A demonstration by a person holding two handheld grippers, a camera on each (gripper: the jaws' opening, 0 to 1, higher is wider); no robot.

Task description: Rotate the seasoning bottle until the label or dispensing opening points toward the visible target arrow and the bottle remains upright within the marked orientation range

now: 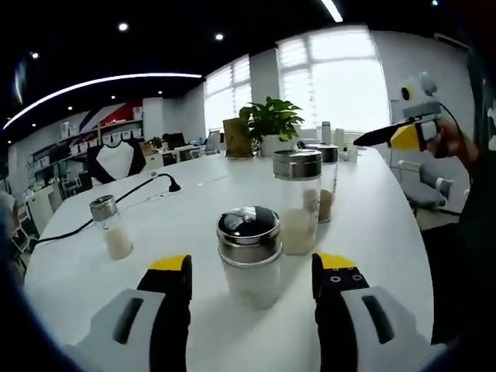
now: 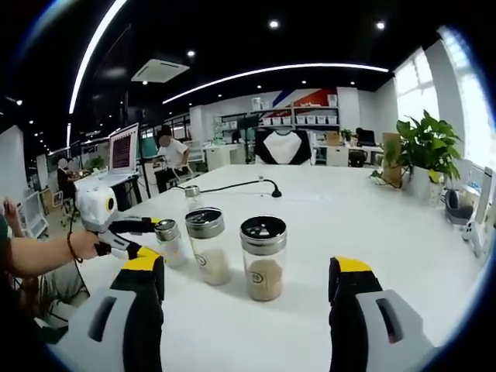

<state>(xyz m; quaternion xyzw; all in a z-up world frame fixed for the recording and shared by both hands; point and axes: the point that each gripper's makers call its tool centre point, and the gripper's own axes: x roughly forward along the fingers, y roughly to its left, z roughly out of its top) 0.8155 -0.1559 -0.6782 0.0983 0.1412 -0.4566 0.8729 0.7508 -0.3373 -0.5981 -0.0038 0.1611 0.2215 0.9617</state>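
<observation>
Seasoning bottle [image 1: 249,254] stands upright between the parted left tongs [image 1: 253,279].

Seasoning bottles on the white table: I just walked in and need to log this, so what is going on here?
A person holds a hand-held gripper in each hand over a white table. The left hand-held gripper is open, its jaws on either side of the nearest seasoning bottle without touching it. The right hand-held gripper is open too, facing another shaker, with nothing between its jaws. All the bottles stand upright. No target arrow can be made out.
</observation>
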